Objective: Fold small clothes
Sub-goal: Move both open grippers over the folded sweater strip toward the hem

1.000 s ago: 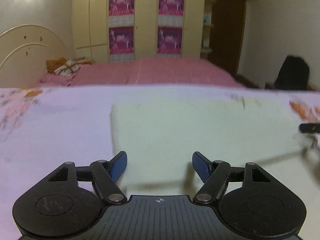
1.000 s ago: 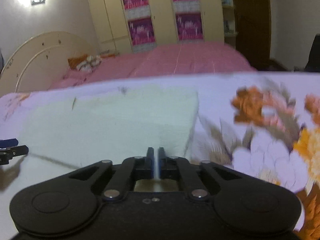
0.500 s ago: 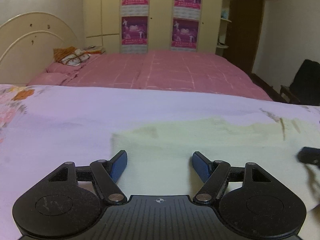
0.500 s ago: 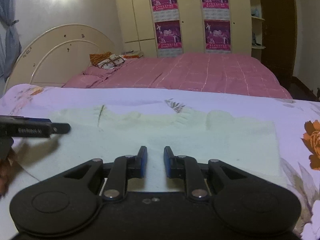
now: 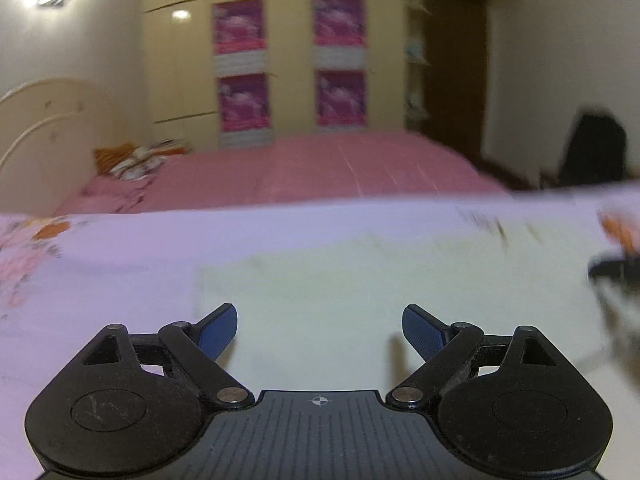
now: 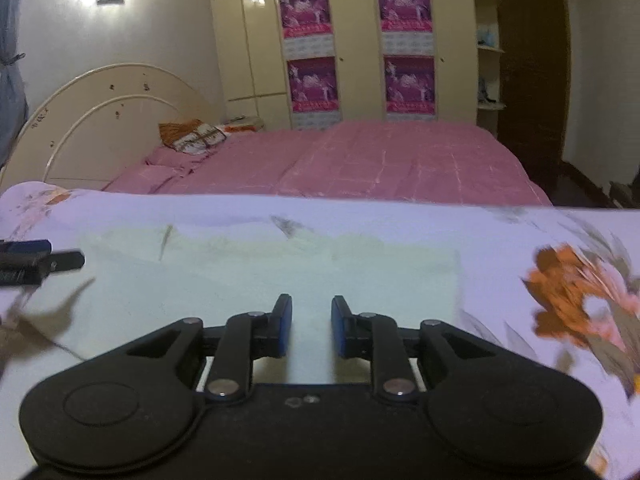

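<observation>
Cloth [image 5: 360,288], pale and flat on the floral sheet [image 6: 520,240], lies just ahead of both grippers: the left gripper [image 5: 319,330] is opening wide with nothing between its jaws, the right gripper [image 6: 311,326] is opening from a narrow gap, also empty. Closing now could pinch the sheet along with the cloth. Motion blur hides the cloth's edges and layers.

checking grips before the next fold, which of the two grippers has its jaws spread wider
The left gripper: its blue pads are far apart and opening over the pale cloth. The right gripper shows only a narrow gap.
</observation>
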Tool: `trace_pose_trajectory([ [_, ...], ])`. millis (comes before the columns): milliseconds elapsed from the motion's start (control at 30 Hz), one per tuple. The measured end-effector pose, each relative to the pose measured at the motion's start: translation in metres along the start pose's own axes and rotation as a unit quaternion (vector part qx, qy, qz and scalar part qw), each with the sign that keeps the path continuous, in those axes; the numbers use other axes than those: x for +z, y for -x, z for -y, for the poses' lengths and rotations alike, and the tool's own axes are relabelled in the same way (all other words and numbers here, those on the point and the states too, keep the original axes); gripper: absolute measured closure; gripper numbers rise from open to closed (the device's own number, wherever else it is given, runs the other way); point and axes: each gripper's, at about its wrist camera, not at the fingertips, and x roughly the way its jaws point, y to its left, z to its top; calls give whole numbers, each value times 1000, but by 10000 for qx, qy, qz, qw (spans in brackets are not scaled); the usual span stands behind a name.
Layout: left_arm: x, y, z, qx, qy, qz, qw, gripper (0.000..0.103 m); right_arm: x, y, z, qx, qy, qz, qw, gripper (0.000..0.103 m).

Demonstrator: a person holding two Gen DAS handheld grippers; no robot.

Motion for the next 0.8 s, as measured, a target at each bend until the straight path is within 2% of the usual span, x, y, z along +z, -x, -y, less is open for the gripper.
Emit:
trace_pose_trajectory([
  [67,-8,-3,12,93,-261,-124,9995,13,-8,1,8,-122,-8,-127,9998,82],
  [167,-2,3,0,212,88,-189,9996,13,-18,7,20,-275,0,-184,9995,83],
  [233,-2,15,-9,229,216,-69,9995,13,-18,17,24,-511,-18,-141,9986,84],
  [300,-7,23,-9,148,167,-26,9997,13,-18,30,26,-456,-140,-19,9989,79],
  [367,-14,17,-5,263,-54,-335,9991,13,-23,37,20,-267,23,19,9996,80],
  [467,-16,18,-16,236,248,-427,9985,13,-32,27,11,-388,260,-283,9985,79],
  [600,-19,39,-25,372,296,-460,9978,13,-28,40,20,-494,-186,-226,9984,79],
  [800,-63,106,-24,397,227,-570,9973,13,-45,93,39,-342,-737,-206,9965,75],
])
